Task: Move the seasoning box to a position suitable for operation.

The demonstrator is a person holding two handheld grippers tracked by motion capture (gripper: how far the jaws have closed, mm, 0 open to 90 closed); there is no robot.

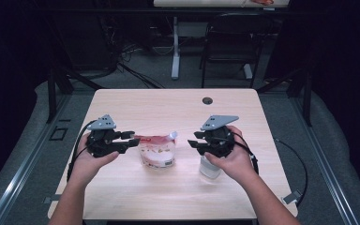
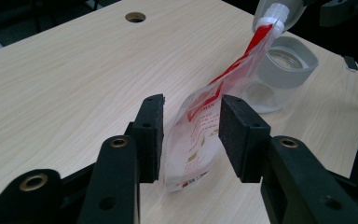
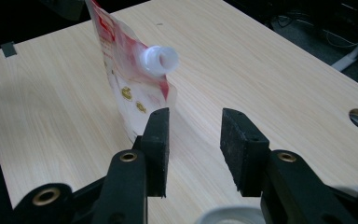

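Surface (image 1: 122, 197): we see pale wood | left tool (image 2: 191, 135): part open around pouch (image 2: 200, 135), grip unclear | right tool (image 3: 195, 140): open, empty, pouch just beyond.

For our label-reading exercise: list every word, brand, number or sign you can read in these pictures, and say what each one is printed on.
"...MAN": end of a red word on the clear spouted pouch, left gripper view; its start is hidden.
Small red lines below it: too blurred to read.
Gold marks on the pouch, right gripper view: too small to read.
Jar, table: no text.
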